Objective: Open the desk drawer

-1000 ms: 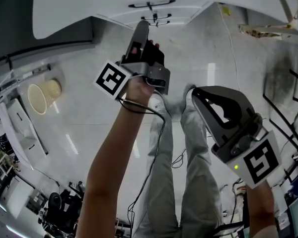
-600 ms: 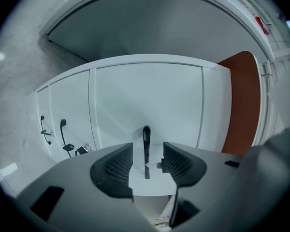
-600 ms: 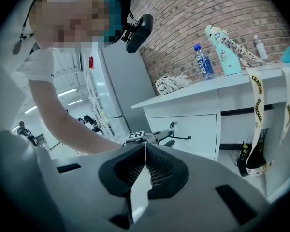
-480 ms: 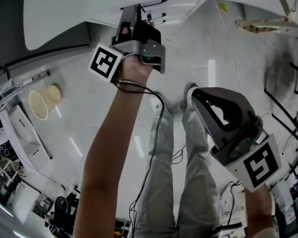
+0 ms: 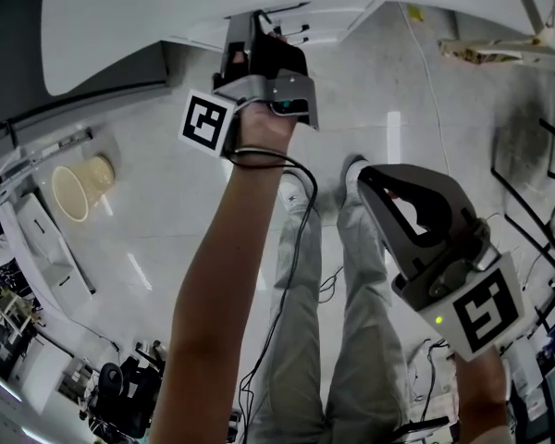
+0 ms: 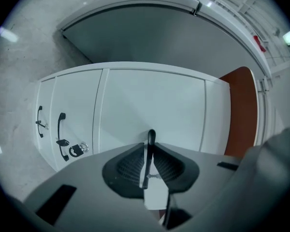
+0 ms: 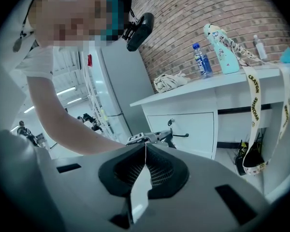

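The white drawer front (image 6: pixel 150 95) fills the left gripper view. Its thin black handle (image 6: pixel 151 135) stands between the pads of my left gripper (image 6: pixel 149 146), whose jaws are closing and touch the bar from both sides. From the head view, the left gripper (image 5: pixel 250 24) reaches under the white desk top (image 5: pixel 148 17) at the top. My right gripper (image 5: pixel 363 176) hangs at the lower right, away from the desk. Its pads meet at the tip with nothing between them (image 7: pixel 145 149). The right gripper view shows the left gripper (image 7: pixel 150 138) at the drawer (image 7: pixel 193 129).
Two more black handles (image 6: pixel 62 129) and a keyed lock (image 6: pixel 77 150) sit left of the held one. Bottles (image 7: pixel 201 61), a cloth (image 7: pixel 169 82) and a lanyard (image 7: pixel 253 110) are on the desk. A beige bin (image 5: pixel 79 181) stands on the floor; the person's legs (image 5: pixel 351 294) are below.
The left gripper has moved up the head view, in under the desk edge to the drawer handles. The right gripper has stayed where it was.
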`<move>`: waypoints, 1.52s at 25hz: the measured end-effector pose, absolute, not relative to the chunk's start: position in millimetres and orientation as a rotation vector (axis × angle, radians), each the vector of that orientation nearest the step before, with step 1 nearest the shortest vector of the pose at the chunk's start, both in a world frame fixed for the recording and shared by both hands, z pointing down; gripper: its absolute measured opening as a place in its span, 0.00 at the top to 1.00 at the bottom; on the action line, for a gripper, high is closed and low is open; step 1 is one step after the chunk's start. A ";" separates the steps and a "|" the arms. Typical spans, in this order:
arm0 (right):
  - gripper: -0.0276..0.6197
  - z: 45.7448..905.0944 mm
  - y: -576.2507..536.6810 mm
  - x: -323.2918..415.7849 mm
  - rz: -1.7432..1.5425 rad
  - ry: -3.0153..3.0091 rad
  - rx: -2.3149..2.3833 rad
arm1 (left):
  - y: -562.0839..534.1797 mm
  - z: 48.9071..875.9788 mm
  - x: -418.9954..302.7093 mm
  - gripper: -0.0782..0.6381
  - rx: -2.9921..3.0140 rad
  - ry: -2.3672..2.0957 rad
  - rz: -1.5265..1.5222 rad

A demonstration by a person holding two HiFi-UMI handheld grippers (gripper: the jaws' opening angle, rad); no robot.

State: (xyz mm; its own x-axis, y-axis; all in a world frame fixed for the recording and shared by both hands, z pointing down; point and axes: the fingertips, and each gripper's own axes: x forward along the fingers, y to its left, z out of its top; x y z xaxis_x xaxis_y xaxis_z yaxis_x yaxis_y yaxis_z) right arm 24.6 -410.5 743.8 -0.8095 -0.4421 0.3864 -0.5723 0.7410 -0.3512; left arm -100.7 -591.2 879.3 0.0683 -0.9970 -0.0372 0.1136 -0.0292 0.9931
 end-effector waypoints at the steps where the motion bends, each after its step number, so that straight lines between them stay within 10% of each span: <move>1: 0.91 744.2 -411.0 24.6 0.669 -2.665 0.785 | -591.3 878.9 -100.5 0.81 1.172 -1.063 -1.252; 38: 0.91 742.8 -395.6 20.8 0.742 -2.691 0.708 | -498.6 879.3 -84.4 0.86 1.156 -1.074 -1.213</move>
State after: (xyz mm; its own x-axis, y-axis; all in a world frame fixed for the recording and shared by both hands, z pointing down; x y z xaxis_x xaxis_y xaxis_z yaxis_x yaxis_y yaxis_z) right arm 20.8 -395.6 742.8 -0.8470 -0.3852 0.3662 -0.5184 0.7507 -0.4095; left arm -84.4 -498.6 879.3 0.0672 -0.9977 -0.0051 0.1154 0.0027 0.9933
